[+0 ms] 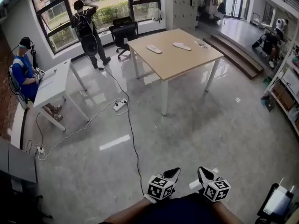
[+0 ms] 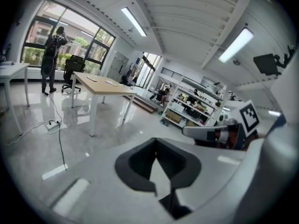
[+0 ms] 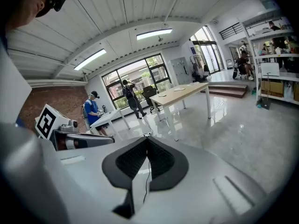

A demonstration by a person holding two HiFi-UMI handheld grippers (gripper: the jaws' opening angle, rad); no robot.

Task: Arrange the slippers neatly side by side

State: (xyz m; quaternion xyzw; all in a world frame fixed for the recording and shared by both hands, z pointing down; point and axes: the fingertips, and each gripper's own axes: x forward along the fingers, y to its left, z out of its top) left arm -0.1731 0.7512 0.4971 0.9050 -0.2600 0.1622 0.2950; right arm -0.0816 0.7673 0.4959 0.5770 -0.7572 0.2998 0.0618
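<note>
Each marker cube bears black-and-white square patterns, one on the left hand-held gripper [image 1: 172, 173] and one on the right hand-held gripper [image 1: 203, 172]. Both are held low and close to the person's body at the bottom of the head view. They sit side by side, near each other, pointing forward and tilted somewhat down toward the glossy grey floor [image 1: 196, 125]. A bare forearm shows behind each.

In the left gripper view the dark ribbed pads of the left hand-held gripper [image 2: 156, 141] are pressed together at their tips with nothing between them. The right hand-held gripper [image 3: 147, 139] is likewise pressed together and empty.

The two pale flat slippers lie on the light wooden surface with white legs [image 1: 187, 62], far across the room and well apart from both tools. The left slipper [image 1: 154, 49] and the right slipper [image 1: 182, 46] lie flat with a gap between them.

A black cable [image 1: 133, 139] runs across the floor.
</note>
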